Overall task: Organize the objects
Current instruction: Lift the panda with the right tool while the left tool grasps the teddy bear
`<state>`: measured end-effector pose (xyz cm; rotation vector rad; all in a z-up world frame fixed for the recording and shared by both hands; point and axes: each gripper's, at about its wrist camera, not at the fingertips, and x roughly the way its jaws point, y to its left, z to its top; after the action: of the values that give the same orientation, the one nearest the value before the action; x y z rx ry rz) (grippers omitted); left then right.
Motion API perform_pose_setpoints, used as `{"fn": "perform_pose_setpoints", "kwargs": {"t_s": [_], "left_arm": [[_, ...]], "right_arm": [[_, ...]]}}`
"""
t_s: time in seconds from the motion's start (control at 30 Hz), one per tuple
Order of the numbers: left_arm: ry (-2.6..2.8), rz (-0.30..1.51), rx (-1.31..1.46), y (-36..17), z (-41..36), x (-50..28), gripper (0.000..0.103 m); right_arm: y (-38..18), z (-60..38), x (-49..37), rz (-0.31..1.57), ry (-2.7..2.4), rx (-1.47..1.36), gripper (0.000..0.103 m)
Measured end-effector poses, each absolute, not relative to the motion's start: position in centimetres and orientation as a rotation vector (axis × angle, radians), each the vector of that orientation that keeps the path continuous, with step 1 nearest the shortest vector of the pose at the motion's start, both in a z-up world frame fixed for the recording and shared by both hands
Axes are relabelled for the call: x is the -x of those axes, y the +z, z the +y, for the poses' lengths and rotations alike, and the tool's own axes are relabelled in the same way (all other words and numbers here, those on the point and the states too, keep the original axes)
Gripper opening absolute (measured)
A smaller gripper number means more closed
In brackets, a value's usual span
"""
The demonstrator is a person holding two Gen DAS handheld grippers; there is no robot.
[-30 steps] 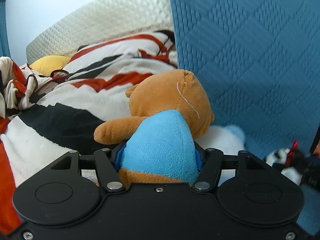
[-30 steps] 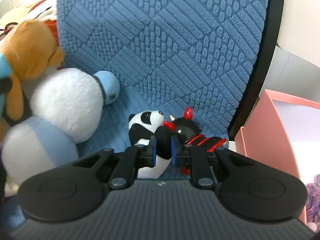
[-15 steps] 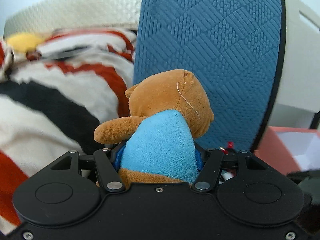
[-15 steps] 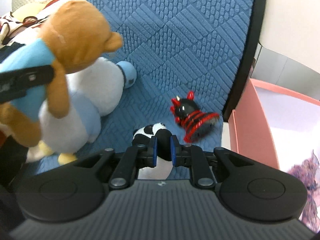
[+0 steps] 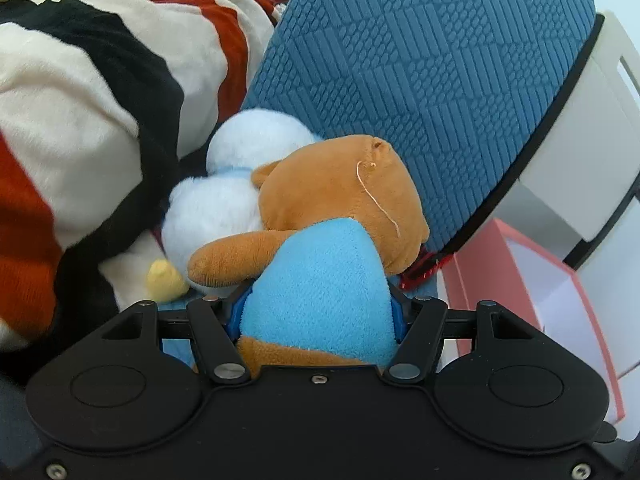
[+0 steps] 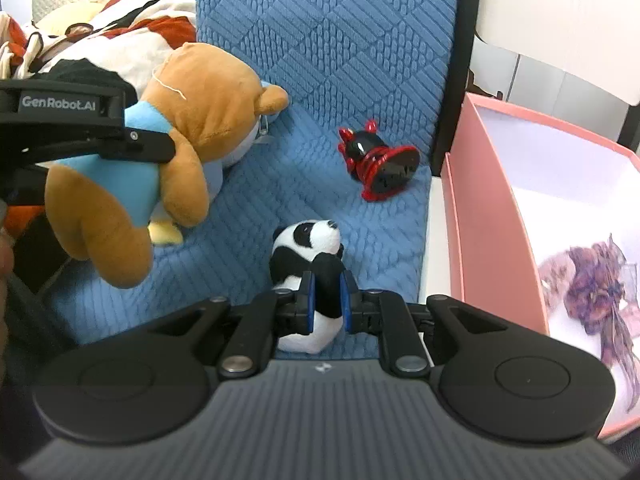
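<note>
Already both grippers are loaded and travelling toward the open pink cardboard box [image 6: 476,216] that stands beside the bed. The left gripper [image 5: 316,312] is clamped part-way closed around the blue shirt of a brown plush bear [image 5: 340,208], its jaws pressing the soft body on both sides. The right gripper [image 6: 327,300] is nearly closed, pinching a small black-and-white plush panda [image 6: 308,248] by its dark middle.

A second ago the left wrist view faced the striped blanket and the blue quilted bed cover; now it has swung so the pink box shows at the right edge [image 5: 480,276], with the white-and-pale-blue plush toy [image 5: 224,200] left lying on the bed behind the bear. In the right wrist view the panda has been lifted away from the red-and-black horned toy figure [image 6: 378,160], which stays on the blue quilted cover [image 6: 328,48], and more of the box interior, holding a purple dried-flower bunch [image 6: 600,292], has come into sight. Judging by this, two toys are about to be boxed and at least two remain.

The only legible writing is "GenRobot.AI" [image 6: 59,102] on the left gripper's side.
</note>
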<state>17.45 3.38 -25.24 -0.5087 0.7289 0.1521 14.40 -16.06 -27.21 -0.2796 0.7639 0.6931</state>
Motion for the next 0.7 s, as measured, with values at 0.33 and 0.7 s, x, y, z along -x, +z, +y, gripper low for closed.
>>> {"fn": "perform_pose_setpoints", "kwargs": {"t_s": [0.33,0.7], "left_arm": [[0.130,0.835,0.452,-27.1,0.7,-17.1,0.064],[0.105,0.938,0.569,-29.5,1.5,-18.2,0.079]], "right_arm": [[-27.6,-18.1,-13.5,0.708,0.725,0.283,0.018],[-28.3,-17.5,-13.8,0.711,0.786,0.244,0.042]]}}
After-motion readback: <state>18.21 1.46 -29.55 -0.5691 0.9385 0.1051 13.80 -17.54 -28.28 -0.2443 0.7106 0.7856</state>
